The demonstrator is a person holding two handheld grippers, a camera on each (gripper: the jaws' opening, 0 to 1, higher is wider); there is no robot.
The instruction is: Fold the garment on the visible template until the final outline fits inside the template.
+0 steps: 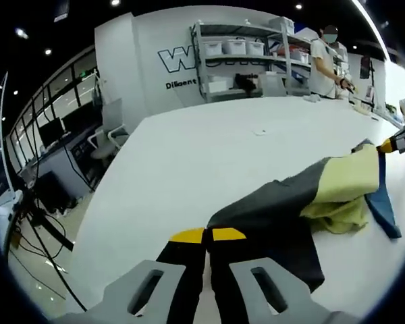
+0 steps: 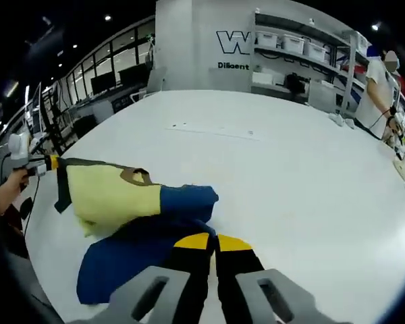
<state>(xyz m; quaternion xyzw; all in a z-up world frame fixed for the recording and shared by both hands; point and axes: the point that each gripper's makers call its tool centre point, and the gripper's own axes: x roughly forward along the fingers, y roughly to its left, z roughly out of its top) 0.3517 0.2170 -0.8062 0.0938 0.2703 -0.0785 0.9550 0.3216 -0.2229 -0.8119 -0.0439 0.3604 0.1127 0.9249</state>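
Garment point(image 2: 131, 223), soft and limp, lies on the tabletop point(image 2: 290, 175) just ahead of my right hand-held gripper point(image 2: 212, 241); both hand-held grippers clamp its edges; the left hand-held gripper point(image 1: 208, 235) holds the dark hem.

White table point(image 1: 209, 155) with a small pale item point(image 1: 260, 131) on it, metal shelving with storage bins point(image 1: 243, 57) against the lettered wall point(image 2: 233, 44), office chair point(image 1: 108, 131) beside desks, person in white standing point(image 2: 381, 88) at the table's far edge.

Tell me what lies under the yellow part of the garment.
In the right gripper view, the yellow part rests on the blue fabric, spread over the white table. Anything beneath those layers is covered.
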